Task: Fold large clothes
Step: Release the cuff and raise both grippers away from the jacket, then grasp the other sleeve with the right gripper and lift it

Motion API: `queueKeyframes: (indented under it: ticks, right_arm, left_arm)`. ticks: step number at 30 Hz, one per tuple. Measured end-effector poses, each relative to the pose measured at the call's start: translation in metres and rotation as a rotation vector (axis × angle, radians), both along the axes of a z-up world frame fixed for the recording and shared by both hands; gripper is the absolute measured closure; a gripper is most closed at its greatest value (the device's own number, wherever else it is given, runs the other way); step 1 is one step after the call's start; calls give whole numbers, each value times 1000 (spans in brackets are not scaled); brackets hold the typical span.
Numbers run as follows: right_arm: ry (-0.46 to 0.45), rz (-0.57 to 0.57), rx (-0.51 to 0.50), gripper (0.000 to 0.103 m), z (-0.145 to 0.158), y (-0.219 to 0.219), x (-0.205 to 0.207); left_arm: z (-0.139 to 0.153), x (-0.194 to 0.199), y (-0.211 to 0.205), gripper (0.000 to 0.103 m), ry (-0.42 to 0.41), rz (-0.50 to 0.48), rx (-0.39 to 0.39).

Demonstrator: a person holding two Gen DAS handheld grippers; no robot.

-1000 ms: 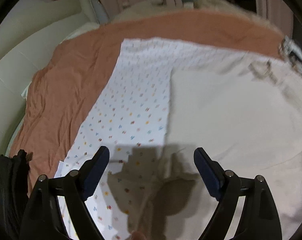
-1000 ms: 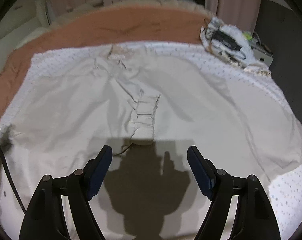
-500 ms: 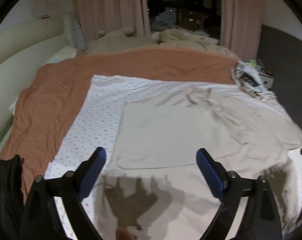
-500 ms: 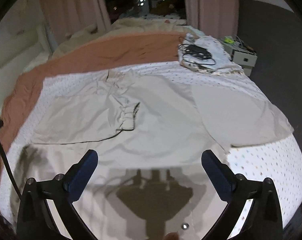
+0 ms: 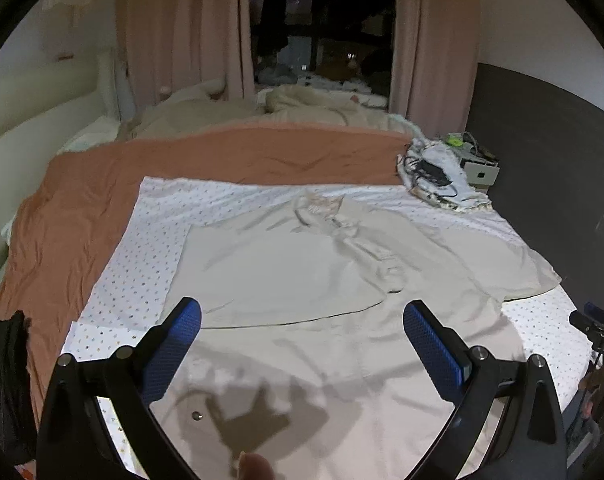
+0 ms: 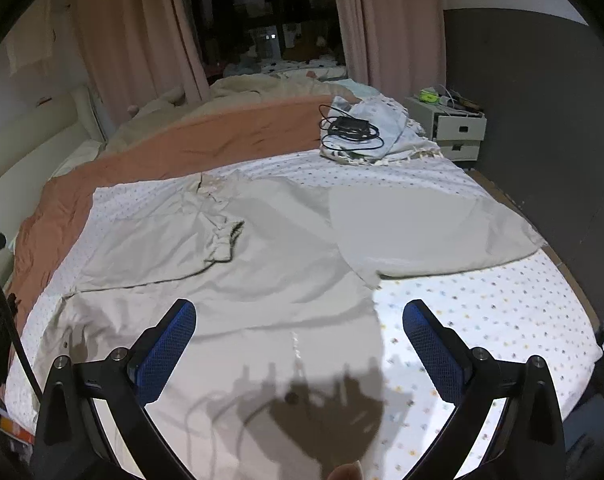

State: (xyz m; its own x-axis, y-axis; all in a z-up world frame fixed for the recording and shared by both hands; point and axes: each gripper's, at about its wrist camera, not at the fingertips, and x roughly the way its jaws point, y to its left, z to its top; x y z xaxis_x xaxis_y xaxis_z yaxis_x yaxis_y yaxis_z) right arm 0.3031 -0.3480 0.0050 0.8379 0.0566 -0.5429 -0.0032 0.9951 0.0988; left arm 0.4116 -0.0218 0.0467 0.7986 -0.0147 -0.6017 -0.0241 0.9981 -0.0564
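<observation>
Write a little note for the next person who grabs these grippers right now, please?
Left gripper: open, holding nothing.
Right gripper: open, holding nothing.
Beige shirt: flat on the dotted sheet, on the bed.
Done: one sleeve folded in across the body.
Left: fold in the spread sleeve, then fold the body up.

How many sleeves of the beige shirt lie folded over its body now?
1. One sleeve lies folded across the beige shirt; the other sleeve is spread out on the dotted sheet.
</observation>
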Motion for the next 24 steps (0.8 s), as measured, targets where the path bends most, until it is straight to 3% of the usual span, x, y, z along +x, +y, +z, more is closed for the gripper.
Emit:
queueKeyframes:
  ticks: [7,13,18,24]
  right_arm:
    - [-38,-26,49,0,3,-46,-30]
    - [-71,-47,99,0,3,-87,-58]
    - [-65,-82,147,0,-5,-126,-71]
    - [-37,-131,189,0,-17,-163,-54]
  left_arm:
    - [23,-17,-59,0,-40,-75,17]
    - [38,-30,-118,0,-72,-139,76]
    - [32,-29,-163,0,-50,-193,99]
    - [12,-16,-194,0,-23,-246,103]
